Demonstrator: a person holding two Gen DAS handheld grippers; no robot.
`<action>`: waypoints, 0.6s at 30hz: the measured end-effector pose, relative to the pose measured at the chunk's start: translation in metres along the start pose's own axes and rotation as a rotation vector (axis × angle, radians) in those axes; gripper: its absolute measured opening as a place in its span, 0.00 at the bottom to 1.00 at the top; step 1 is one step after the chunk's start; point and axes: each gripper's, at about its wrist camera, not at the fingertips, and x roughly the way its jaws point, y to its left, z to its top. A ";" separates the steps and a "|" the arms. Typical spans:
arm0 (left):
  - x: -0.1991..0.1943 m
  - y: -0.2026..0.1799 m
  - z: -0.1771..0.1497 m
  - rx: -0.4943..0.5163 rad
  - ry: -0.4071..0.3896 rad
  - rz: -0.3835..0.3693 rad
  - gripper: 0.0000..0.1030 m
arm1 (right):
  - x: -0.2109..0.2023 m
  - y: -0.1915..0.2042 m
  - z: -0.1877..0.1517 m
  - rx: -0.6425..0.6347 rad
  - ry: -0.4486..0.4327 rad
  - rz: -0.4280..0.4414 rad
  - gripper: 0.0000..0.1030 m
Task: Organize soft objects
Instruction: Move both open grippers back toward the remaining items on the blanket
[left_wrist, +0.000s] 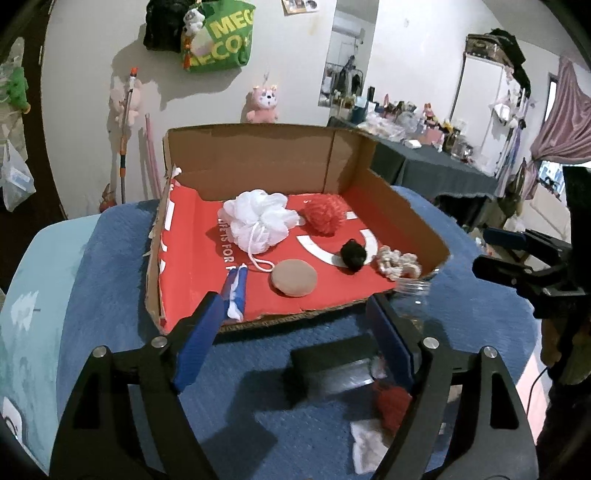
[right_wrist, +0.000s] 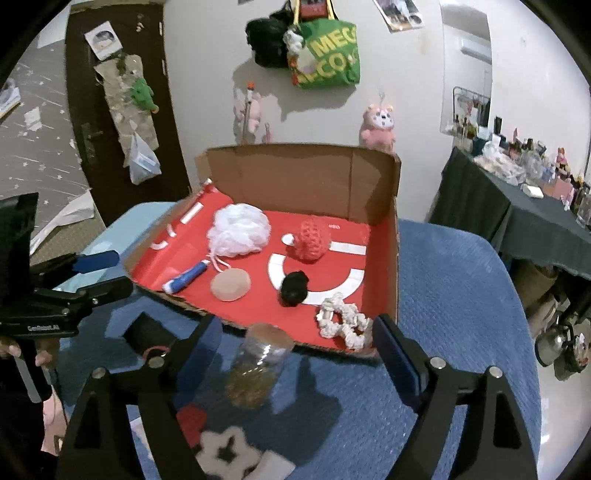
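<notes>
A cardboard box (left_wrist: 258, 162) with a red floor holds a white mesh puff (left_wrist: 258, 219), a red crochet ball (left_wrist: 323, 213), a black pompom (left_wrist: 353, 254), a cream scrunchie (left_wrist: 399, 263), a tan round pad (left_wrist: 294, 277) and a blue-white tube (left_wrist: 236, 291). My left gripper (left_wrist: 295, 332) hangs open before the box's front edge, with nothing between its pads. In the right wrist view, my right gripper (right_wrist: 299, 350) is open above a glass jar (right_wrist: 258, 362) lying on the blue cover, near the scrunchie (right_wrist: 343, 321). A red soft item (right_wrist: 192, 421) and a black-and-white star cloth (right_wrist: 225, 450) lie outside the box.
The box stands on a blue quilted cover (left_wrist: 110, 277). A black flat object (left_wrist: 325, 363) lies in front of the box. A dark-clothed table (right_wrist: 535, 221) crowded with small items stands at the right. Plush toys and a green bag (left_wrist: 218, 37) hang on the wall behind.
</notes>
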 end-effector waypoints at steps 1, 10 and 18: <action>-0.005 -0.002 -0.002 -0.003 -0.006 -0.002 0.77 | -0.007 0.003 -0.002 -0.003 -0.013 0.002 0.87; -0.051 -0.025 -0.026 -0.007 -0.111 0.019 0.86 | -0.057 0.020 -0.025 -0.018 -0.111 -0.005 0.95; -0.077 -0.046 -0.069 -0.007 -0.167 0.045 0.90 | -0.084 0.029 -0.066 0.010 -0.171 -0.026 0.99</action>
